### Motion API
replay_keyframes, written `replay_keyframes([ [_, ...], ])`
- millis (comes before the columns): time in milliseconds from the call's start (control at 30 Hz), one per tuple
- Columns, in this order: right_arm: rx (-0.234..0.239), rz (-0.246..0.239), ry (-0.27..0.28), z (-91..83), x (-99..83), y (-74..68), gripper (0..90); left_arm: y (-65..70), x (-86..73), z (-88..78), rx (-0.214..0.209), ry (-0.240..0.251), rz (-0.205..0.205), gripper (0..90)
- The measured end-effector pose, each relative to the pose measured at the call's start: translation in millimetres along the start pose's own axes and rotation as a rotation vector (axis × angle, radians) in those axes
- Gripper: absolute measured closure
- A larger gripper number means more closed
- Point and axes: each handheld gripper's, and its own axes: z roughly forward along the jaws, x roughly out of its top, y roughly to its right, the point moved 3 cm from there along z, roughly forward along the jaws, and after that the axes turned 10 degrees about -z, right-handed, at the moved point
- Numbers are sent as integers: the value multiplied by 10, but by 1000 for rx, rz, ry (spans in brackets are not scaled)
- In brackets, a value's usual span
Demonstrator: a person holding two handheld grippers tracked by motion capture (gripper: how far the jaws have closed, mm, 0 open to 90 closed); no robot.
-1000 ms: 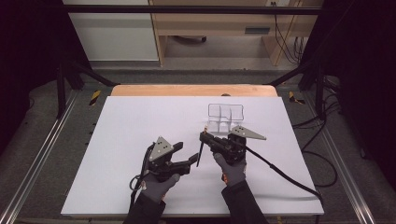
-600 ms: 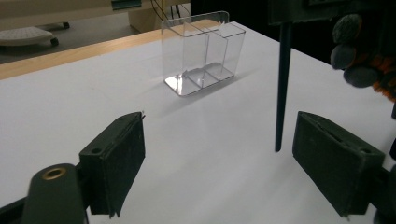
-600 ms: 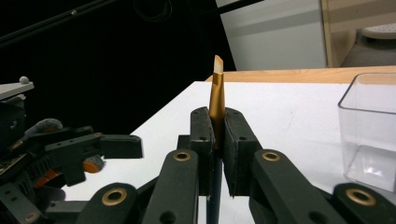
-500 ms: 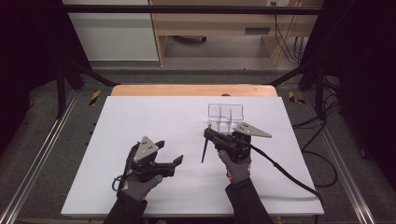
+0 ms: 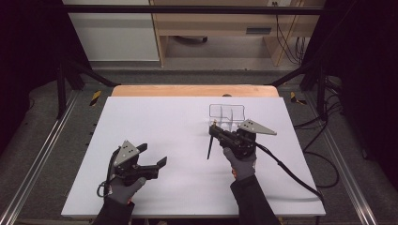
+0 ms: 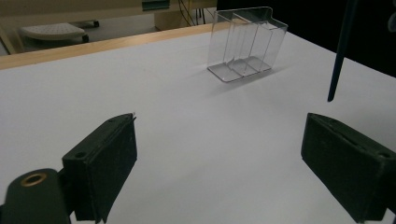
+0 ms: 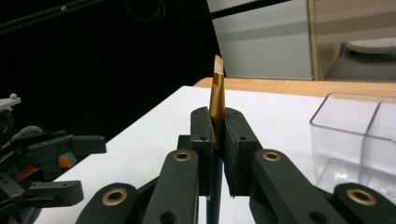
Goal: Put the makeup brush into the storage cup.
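Note:
My right gripper (image 5: 217, 133) (image 7: 217, 136) is shut on a paintbrush (image 5: 209, 146) at its gold ferrule (image 7: 217, 100). The angled pale tip points up and away, and the dark handle (image 6: 339, 51) hangs down over the white table (image 5: 164, 117). Just behind that hand stands a clear plastic divided holder (image 5: 227, 114) (image 6: 245, 44) (image 7: 355, 140), upright. My left gripper (image 5: 153, 154) (image 6: 219, 140) (image 7: 91, 167) sits low near the table's front left. Its jaws have just been opening and stand wide apart with nothing between them.
The table's wooden far edge (image 5: 192, 90) borders a dark floor with metal rails (image 5: 42, 154) on both sides. A black cable (image 5: 286, 171) trails from the right gripper across the table's right front. Open white surface lies between the two hands.
My left gripper has let go of the brush handle, opened wide and drawn away to the left and toward the front edge. The right gripper kept hold of the brush and barely moved.

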Motion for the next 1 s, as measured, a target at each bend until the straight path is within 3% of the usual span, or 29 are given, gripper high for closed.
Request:
replay_keyframes([
  [133,-25,-14,10,-15,64,83,837,-117,-47,-87,37,-2,-9,95],
  [367,-73,-29,16,16,149,202,838,-201,-67,-148,51,4,-17,94],
  [1000,-161,-83,21,218,447,427,837,-240,-110,-137,59,-16,-1,89],
])
